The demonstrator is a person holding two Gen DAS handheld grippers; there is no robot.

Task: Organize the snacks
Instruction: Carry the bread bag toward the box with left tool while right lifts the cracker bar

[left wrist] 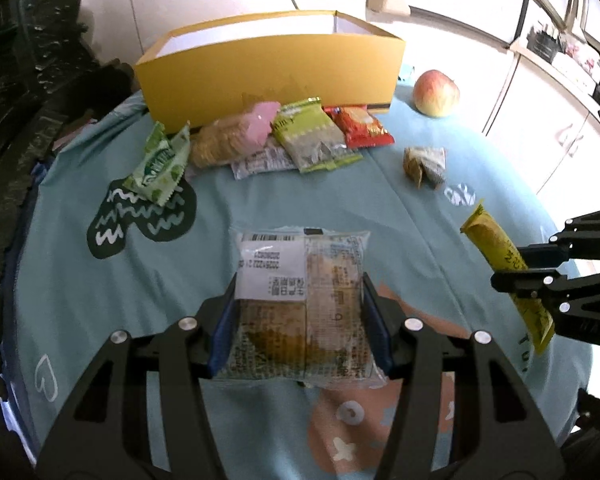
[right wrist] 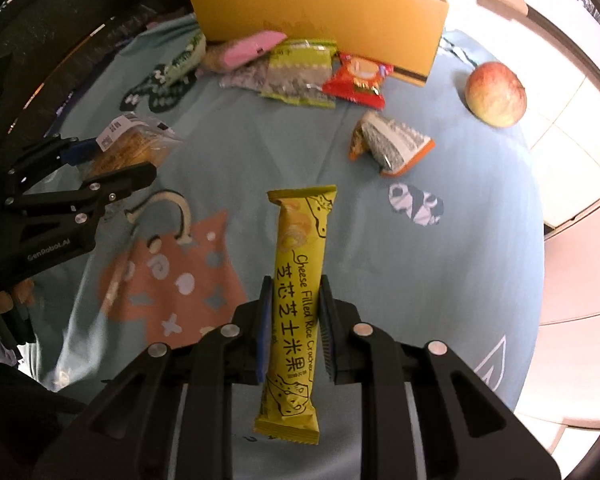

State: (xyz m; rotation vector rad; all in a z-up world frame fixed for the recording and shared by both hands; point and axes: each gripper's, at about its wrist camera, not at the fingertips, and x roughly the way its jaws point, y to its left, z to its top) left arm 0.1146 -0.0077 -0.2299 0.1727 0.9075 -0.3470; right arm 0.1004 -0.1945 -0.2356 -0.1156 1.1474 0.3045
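My left gripper [left wrist: 300, 284] is shut on a clear-wrapped pastry pack [left wrist: 300, 280] with a white label, held off the blue cloth. That same pack [right wrist: 132, 140] shows at the left of the right wrist view, in the left gripper [right wrist: 112, 160]. My right gripper [right wrist: 294, 292] is shut on a long yellow cheese rice cracker stick [right wrist: 300, 280], also lifted; the stick [left wrist: 500, 256] and right gripper [left wrist: 520, 268] appear at the right edge of the left wrist view. An open yellow box [left wrist: 268, 68] stands at the table's far side, also seen as the yellow box [right wrist: 320, 12].
In front of the box lie several snack packs: a green-white one [left wrist: 160, 164], crackers with a pink wrapper [left wrist: 236, 136], a green pack [left wrist: 308, 136] and a red pack [left wrist: 360, 126]. A small crumpled packet [left wrist: 424, 164] and an apple [left wrist: 436, 92] sit to the right.
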